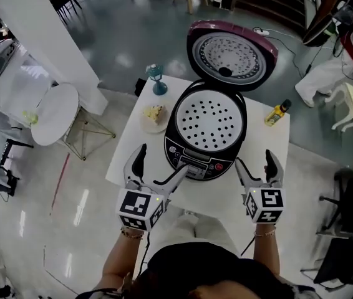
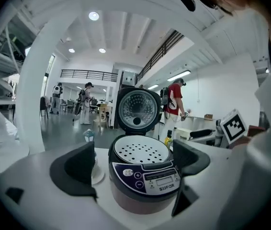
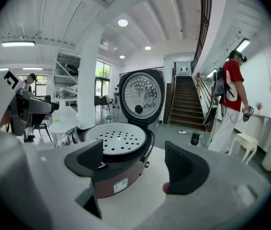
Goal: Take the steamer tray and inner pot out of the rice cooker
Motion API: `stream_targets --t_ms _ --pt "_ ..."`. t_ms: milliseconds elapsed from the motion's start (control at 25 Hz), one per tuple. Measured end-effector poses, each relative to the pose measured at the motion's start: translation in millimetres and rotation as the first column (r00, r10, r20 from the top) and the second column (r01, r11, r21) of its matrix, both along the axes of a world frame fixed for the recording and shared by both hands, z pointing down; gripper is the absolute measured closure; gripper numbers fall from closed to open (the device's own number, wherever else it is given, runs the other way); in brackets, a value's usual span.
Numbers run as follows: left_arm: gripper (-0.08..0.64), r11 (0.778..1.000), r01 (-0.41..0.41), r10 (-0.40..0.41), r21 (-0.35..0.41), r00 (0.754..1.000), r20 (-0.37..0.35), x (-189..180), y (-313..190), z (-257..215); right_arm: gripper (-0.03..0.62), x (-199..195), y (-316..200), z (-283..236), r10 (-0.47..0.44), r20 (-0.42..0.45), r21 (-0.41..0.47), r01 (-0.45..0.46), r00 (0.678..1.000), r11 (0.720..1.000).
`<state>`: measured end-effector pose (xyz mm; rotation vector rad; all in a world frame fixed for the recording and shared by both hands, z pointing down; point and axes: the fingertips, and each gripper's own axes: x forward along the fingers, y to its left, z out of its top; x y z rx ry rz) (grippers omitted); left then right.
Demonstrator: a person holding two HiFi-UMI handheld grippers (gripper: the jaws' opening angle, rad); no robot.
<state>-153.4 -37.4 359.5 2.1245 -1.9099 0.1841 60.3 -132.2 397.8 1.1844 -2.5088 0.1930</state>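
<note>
Tray [image 1: 209,120] in cooker [image 1: 178,143]; L claw [image 1: 163,159], R claw [image 1: 254,159] open.

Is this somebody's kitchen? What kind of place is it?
Probably not a home kitchen. It looks like a big open hall or workspace: the rice cooker sits on a small white table on a shiny floor, with a staircase and a person in red nearby.

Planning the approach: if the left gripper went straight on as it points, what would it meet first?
Probably the cooker, at its control panel, framed between the open fingers; depth unclear.
</note>
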Motion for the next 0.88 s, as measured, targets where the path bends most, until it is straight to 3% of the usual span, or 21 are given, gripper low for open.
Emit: stream_targets --t_ms 240,440,520,600,720,880 --pt "0.075 0.984 -0.109 0.123 -0.142 0.987 0.098 -6.7 -43.9 9.2 0.193 -6.6 -32.9 -27.7 0.036 -0.077 0.053 -0.032 0.996 0.998" --pt "0.075 0.995 -0.090 0.094 -0.046 0.989 0.113 -9.9 -74.9 -4.7 0.193 -22.6 -47.2 -21.9 0.025 -0.207 0.080 -0.008 0.978 0.997" --pt "0.075 0.989 -0.113 0.124 -0.090 0.984 0.125 -10.3 -86.7 3.5 0.193 -28.8 -55.5 -13.5 0.019 -0.250 0.066 -0.003 0.968 0.998" --pt "0.075 0.968 -0.152 0.184 -0.199 0.971 0.154 -9.6 -100.8 24.9 0.193 -31.9 -68.9 -2.9 0.004 -0.291 0.038 0.008 0.957 0.999" --pt "0.075 0.907 -0.185 0.275 -0.379 0.941 0.199 -12.9 -120.7 57.2 0.193 -36.7 -96.0 16.9 -0.040 -0.347 -0.041 0.027 0.937 0.999" --pt "0.076 0.875 -0.179 0.297 -0.449 0.932 0.209 -22.7 -150.9 66.6 0.193 -51.2 -128.7 24.4 -0.065 -0.404 -0.086 0.033 0.912 0.996"
